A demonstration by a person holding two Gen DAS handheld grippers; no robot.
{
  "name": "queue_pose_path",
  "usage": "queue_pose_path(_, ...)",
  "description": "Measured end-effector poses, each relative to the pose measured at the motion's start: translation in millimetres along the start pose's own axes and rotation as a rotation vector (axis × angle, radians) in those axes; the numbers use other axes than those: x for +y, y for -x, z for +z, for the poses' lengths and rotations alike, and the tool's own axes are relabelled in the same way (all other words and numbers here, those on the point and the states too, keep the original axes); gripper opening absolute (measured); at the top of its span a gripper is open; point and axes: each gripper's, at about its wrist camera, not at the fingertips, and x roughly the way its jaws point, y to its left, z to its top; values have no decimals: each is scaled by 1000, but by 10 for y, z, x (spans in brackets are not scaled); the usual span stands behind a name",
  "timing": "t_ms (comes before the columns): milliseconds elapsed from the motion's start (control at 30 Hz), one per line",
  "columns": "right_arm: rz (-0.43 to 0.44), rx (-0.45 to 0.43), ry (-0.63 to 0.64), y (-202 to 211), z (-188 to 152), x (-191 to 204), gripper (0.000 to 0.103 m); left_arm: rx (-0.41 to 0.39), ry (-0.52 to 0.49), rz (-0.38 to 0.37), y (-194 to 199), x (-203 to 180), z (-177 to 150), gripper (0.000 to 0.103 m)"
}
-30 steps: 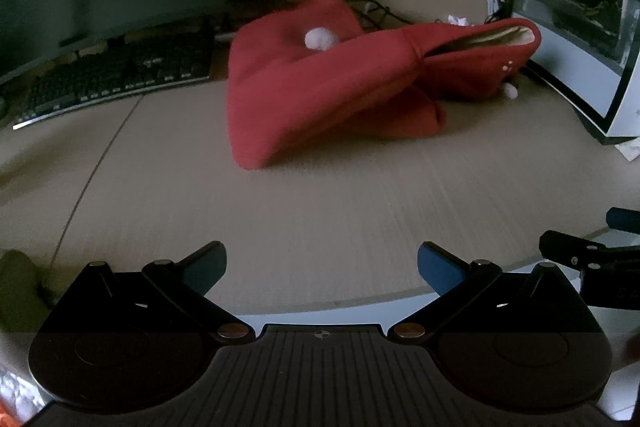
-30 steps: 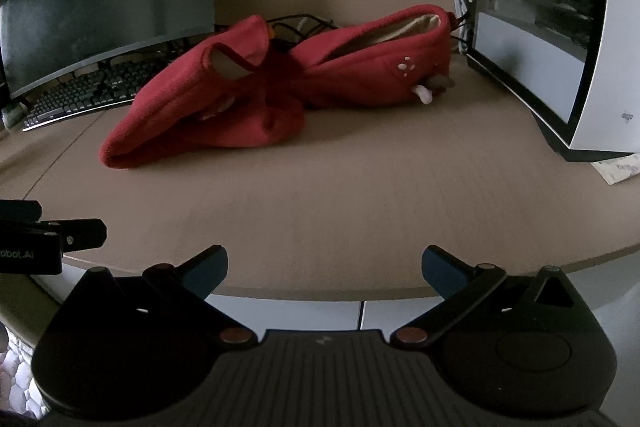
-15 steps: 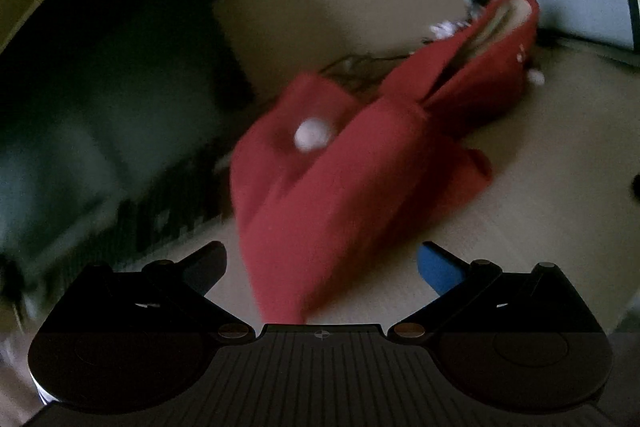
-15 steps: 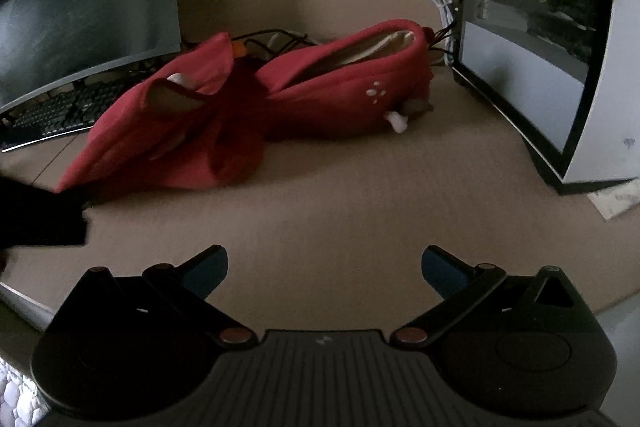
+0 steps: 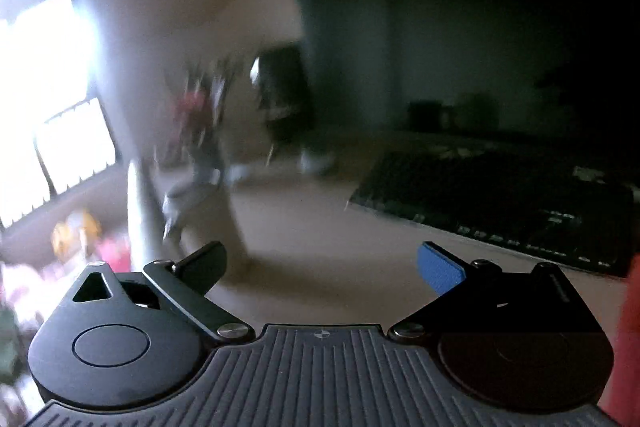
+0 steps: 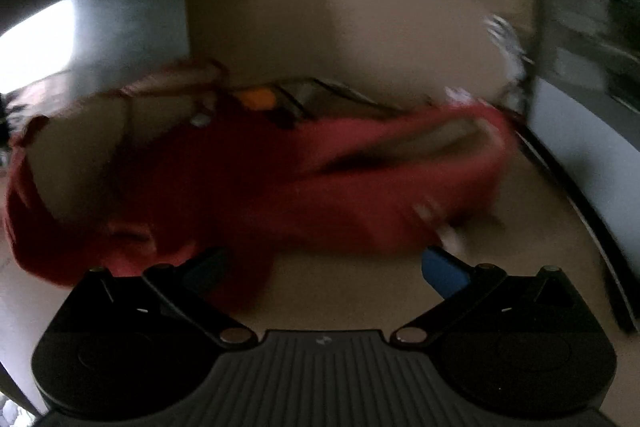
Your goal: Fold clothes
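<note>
Fingers [image 6: 444,271] apart beside red garment [image 6: 280,187]

Red garment [image 6: 280,179] with a cream lining on a tan desk [image 6: 360,291] — black keyboard [image 5: 500,195].

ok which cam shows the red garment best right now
The right wrist view. The red garment fills the middle of that frame, lying on the desk ahead of the open jaws, though motion-blurred. The left wrist view points at the keyboard and catches only a red sliver at its right edge.
</note>
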Motion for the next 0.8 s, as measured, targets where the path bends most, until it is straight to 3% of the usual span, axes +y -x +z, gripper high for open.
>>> queue_pose_path(67, 43, -3, -12, -203, 140, 11, 103, 8, 26, -143, 198, 30, -14, 103)
queue_pose_path(133, 82, 5, -27, -407, 266, 29, 103, 4, -1, -408, 481, -109, -25, 103)
queue_pose_path(200, 94, 4, -14, -575, 346, 73, 103, 17, -93, -726, 763, -387, -48, 103)
queue_pose_path(233, 92, 3, -4, -649, 378, 96, 103, 10, -169, -824, 901, -559, -97, 103)
queue_pose_path(333, 73, 1, 20, -731, 411, 86, 103, -80, -457, -948, 1320, -1107, -322, 103)
queue_pose_path(433, 90, 16, 8, -703, 386, -60, 103, -124, -708, -1010, 1553, -1407, -642, 103)
queue_pose_path(533, 142, 44, 27, -657, 344, -140, 103, -73, -825, -1040, 1642, -1496, -930, 103)
queue_pose_path(667, 205, 49, 100, -628, 294, -1, 103, -77, -884, -819, 1427, -1647, -1075, 103)
queue_pose_path(733, 149, 54, 115, -689, 287, 116, 103, -81, -851, -727, 1304, -1685, -1060, 103)
queue_pose_path(800, 109, 50, 106, -705, 319, 216, 103, -81, -785, -686, 1152, -1697, -964, 103)
